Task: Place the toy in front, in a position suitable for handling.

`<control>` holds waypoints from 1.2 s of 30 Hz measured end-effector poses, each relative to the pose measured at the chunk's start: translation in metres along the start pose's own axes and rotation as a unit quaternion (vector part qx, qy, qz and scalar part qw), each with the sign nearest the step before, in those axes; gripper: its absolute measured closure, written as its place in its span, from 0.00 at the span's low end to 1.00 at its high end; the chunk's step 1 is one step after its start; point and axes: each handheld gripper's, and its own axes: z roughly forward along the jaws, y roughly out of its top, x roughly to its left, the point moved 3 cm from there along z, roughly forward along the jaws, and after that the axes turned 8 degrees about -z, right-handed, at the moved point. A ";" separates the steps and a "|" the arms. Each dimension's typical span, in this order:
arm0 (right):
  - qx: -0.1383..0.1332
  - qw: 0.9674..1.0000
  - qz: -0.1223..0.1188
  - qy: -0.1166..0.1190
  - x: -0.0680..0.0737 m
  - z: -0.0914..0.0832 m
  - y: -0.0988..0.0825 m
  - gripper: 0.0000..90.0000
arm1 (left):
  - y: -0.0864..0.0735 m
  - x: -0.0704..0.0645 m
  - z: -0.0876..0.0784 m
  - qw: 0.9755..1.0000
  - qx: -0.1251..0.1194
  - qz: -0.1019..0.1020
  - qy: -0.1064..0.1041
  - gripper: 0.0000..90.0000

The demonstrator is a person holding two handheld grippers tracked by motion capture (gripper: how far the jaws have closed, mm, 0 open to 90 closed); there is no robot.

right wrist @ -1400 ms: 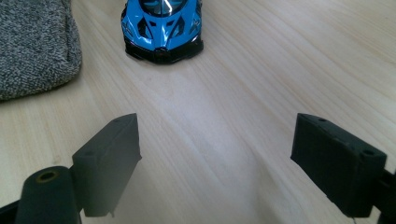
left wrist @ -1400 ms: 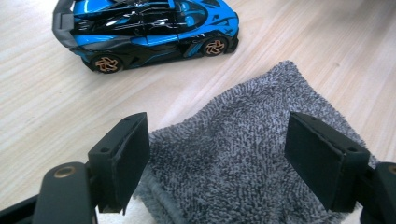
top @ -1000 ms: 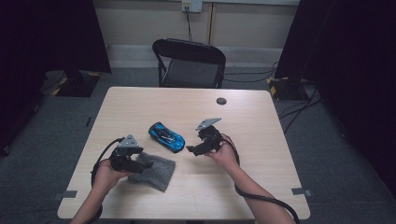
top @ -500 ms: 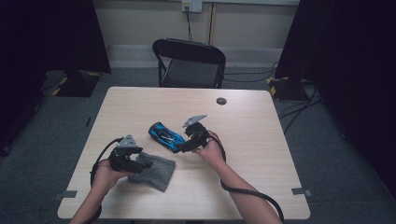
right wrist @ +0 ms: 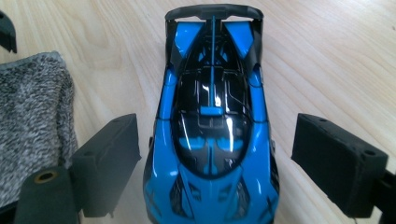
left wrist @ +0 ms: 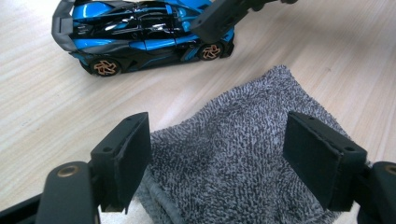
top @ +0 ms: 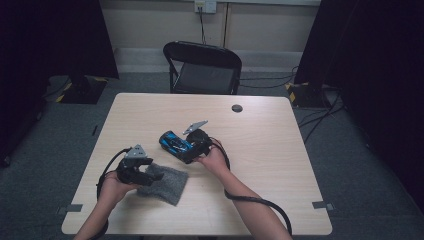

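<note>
A blue and black toy car [top: 172,142] stands on the wooden table [top: 280,150] near its middle. My right gripper [top: 192,150] reaches over it from the right. In the right gripper view the car [right wrist: 212,121] lies between the open jaws, nose toward the camera, with a gap on each side of my right gripper [right wrist: 215,154]. A grey knitted cloth [top: 167,184] lies at the front left. My left gripper [top: 145,172] rests at its left edge. In the left gripper view the cloth [left wrist: 233,154] spreads under and between the wide-open jaws of my left gripper [left wrist: 217,158], and the car [left wrist: 140,32] sits beyond.
A black folding chair [top: 202,67] stands behind the table's far edge. A small black round object [top: 237,108] lies on the table at the back. Cables run along the floor [top: 320,110] at the right, and dark curtains stand on both sides.
My right gripper has moved left across the table and now straddles the toy car. The left gripper, the cloth and the car have stayed in place.
</note>
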 end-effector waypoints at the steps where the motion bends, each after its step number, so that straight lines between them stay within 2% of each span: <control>1: 0.002 1.000 0.000 0.001 0.000 0.003 0.001 0.16 | 0.000 0.000 0.000 1.000 0.001 0.003 0.000 0.26; 9: 0.004 1.000 0.000 -0.003 -0.005 0.015 0.005 0.15 | 0.000 -0.001 0.002 1.000 0.003 0.006 -0.004 0.27; 11: 0.003 1.000 0.008 0.004 -0.005 0.017 0.006 0.15 | -0.001 -0.001 0.002 1.000 0.002 0.002 -0.005 0.27; 14: 0.013 1.000 0.002 0.008 -0.004 0.025 0.005 0.15 | 0.000 0.001 0.001 1.000 0.000 0.003 -0.003 0.27; 18: 0.015 1.000 0.005 0.006 -0.005 0.028 0.004 0.15 | 0.000 0.001 0.000 1.000 -0.001 0.002 -0.002 0.27; 19: 0.014 1.000 0.000 0.005 -0.005 0.030 0.004 0.15 | 0.000 0.001 0.000 1.000 -0.001 0.003 -0.001 0.27; 27: 0.014 1.000 -0.003 0.003 -0.003 0.034 0.003 0.16 | -0.001 0.002 0.002 1.000 0.000 0.001 -0.002 0.28; 29: 0.016 1.000 -0.016 -0.003 -0.002 0.035 0.003 0.16 | -0.001 0.002 0.002 1.000 0.001 0.000 -0.002 0.28; 31: 0.017 1.000 -0.016 -0.004 -0.001 0.036 0.003 0.16 | -0.001 0.002 0.002 1.000 0.001 0.001 -0.002 0.28; 36: 0.005 1.000 -0.017 -0.010 0.000 0.036 0.002 0.20 | -0.001 0.002 0.002 1.000 0.001 0.000 -0.001 0.28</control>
